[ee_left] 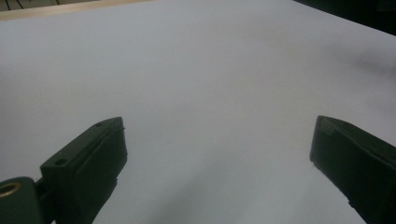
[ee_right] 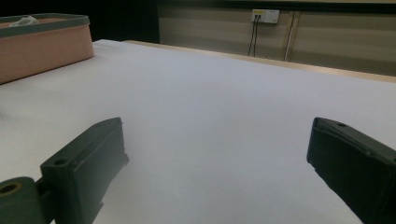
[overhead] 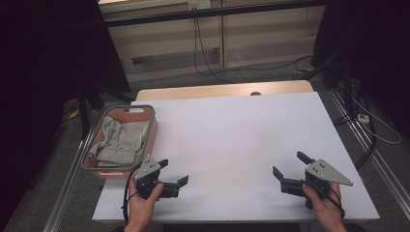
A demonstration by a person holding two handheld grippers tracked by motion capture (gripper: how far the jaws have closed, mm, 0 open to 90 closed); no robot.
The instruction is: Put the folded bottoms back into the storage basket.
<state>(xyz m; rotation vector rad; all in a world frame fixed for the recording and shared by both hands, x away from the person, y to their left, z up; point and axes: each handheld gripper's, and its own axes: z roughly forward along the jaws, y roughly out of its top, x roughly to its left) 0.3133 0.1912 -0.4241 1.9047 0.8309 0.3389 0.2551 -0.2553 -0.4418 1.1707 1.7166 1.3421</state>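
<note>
High view: grey cloth [overhead: 119,140] inside pink basket [overhead: 152,137].

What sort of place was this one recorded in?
Probably a lab or recording workspace: a table covered in plain white, dark curtains at both sides, cables trailing across a carpeted floor, and a wall socket.

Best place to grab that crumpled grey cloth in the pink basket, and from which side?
Judging from the high view, take the crumpled grey cloth on a raised fold near its middle, coming from above with the open left gripper. The pink basket with the grey rim walls it in on every side.
</note>
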